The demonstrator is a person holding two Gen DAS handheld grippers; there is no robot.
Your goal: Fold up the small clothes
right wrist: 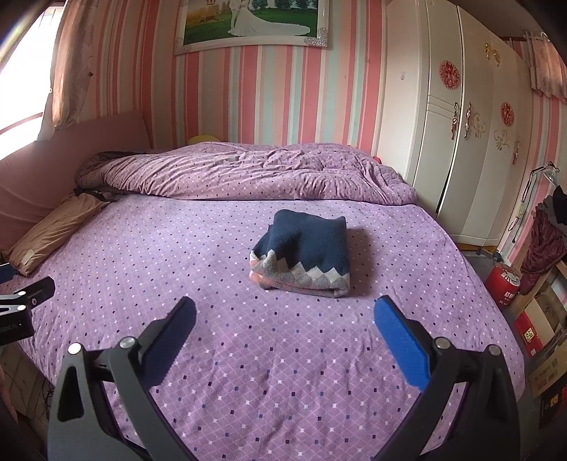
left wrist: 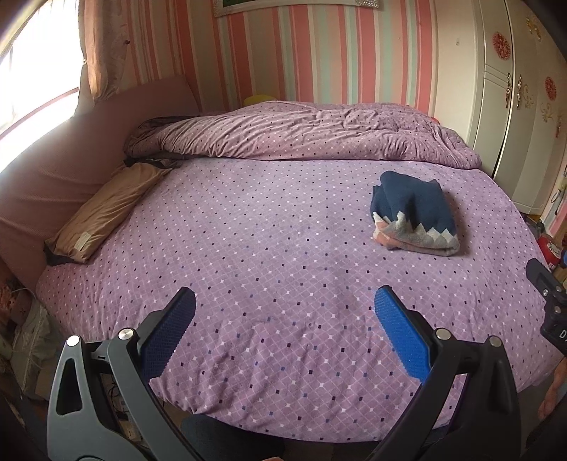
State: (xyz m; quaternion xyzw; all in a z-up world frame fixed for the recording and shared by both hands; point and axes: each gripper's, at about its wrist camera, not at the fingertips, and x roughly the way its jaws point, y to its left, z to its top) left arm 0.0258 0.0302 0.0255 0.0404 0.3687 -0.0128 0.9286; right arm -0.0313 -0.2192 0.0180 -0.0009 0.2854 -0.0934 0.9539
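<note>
Blue rubber-padded fingers [left wrist: 400, 333] of the left gripper [left wrist: 285, 301] fill the bottom of the left wrist view, spread wide apart and holding nothing. In the right wrist view, the right gripper [right wrist: 285, 310] shows the same: its blue-padded fingers [right wrist: 398, 340] splayed wide above the bed, empty.

Beneath both lies a purple bedsheet with a small diamond pattern [right wrist: 248, 354], slightly wrinkled near the lower edge. Beyond the right gripper, at the centre of that frame, rests a folded navy knitted garment with a grey, white and pink zigzag hem [right wrist: 304, 255], a compact bundle lying flat on the sheet, well apart from the fingers. In the left wrist view it sits right of centre [left wrist: 414, 212].

At far left, a tan pillow [left wrist: 102, 212] leans against a pink padded headboard [left wrist: 53, 166]. Farther back, a rumpled purple dotted quilt [right wrist: 241, 170] lies across the bed. Behind it, a pink-striped wall [right wrist: 269, 95] carries a framed wedding picture [right wrist: 251, 21] at the top; a white wardrobe [right wrist: 453, 142] stands at upper right.
</note>
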